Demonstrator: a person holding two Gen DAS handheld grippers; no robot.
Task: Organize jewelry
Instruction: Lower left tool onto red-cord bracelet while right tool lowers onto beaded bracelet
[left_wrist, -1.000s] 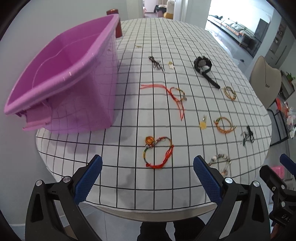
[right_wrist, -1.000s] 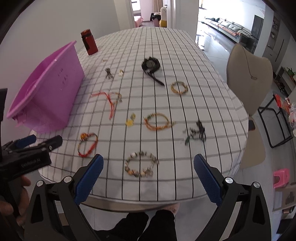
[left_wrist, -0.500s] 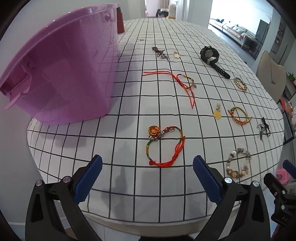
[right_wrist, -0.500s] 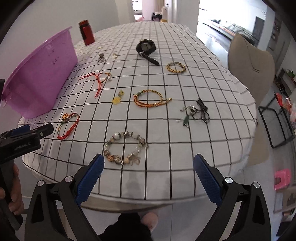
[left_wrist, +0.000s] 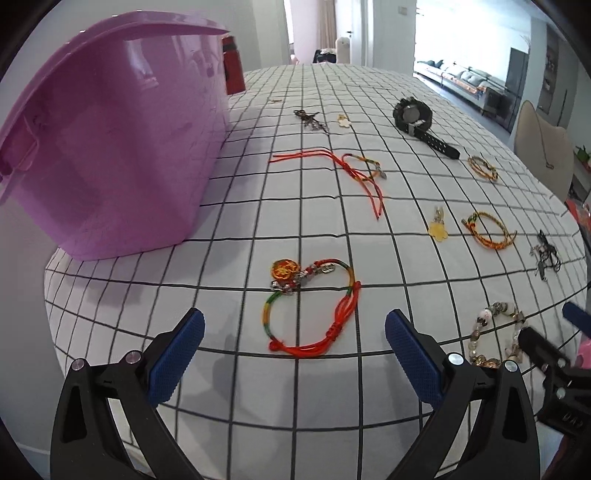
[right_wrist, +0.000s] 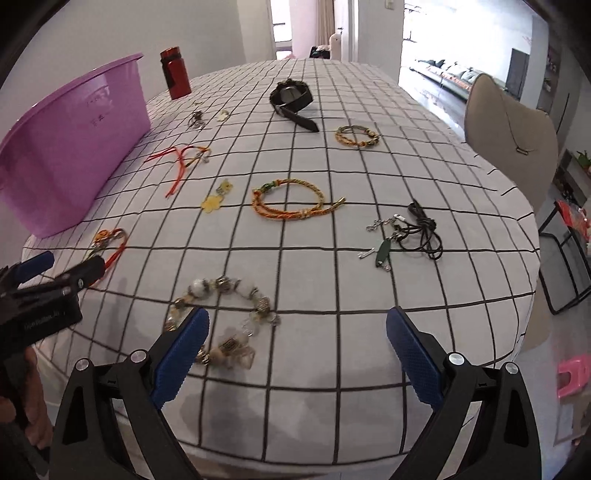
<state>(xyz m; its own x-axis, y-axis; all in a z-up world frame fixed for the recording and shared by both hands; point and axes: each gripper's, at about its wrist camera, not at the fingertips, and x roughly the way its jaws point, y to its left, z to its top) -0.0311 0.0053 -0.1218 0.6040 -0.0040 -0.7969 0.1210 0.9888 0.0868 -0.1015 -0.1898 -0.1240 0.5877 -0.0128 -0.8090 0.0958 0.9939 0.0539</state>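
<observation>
Jewelry lies spread on a grid-patterned tablecloth. My left gripper (left_wrist: 293, 354) is open and empty, just short of a red and green cord bracelet with a gold charm (left_wrist: 314, 306). My right gripper (right_wrist: 295, 350) is open and empty, its left finger over the edge of a beaded bracelet (right_wrist: 221, 317). A purple plastic bin (left_wrist: 110, 147) stands at the left, also in the right wrist view (right_wrist: 66, 155). Further off lie an orange braided bracelet (right_wrist: 291, 201), a yellow flower charm (right_wrist: 214, 201), a red string bracelet (left_wrist: 340, 166), a black watch (right_wrist: 291, 98) and a black cord with charms (right_wrist: 410, 236).
A red bottle (right_wrist: 175, 72) stands behind the bin. A beige chair (right_wrist: 513, 136) stands at the table's right side. A small braided bracelet (right_wrist: 356, 136) and small charms (right_wrist: 199, 120) lie toward the far side. The table's near edge is just below both grippers.
Both grippers have moved forward and lower over the table's near edge. The left one has closed in on the red cord bracelet, the right one on the beaded bracelet. Both stayed open.
</observation>
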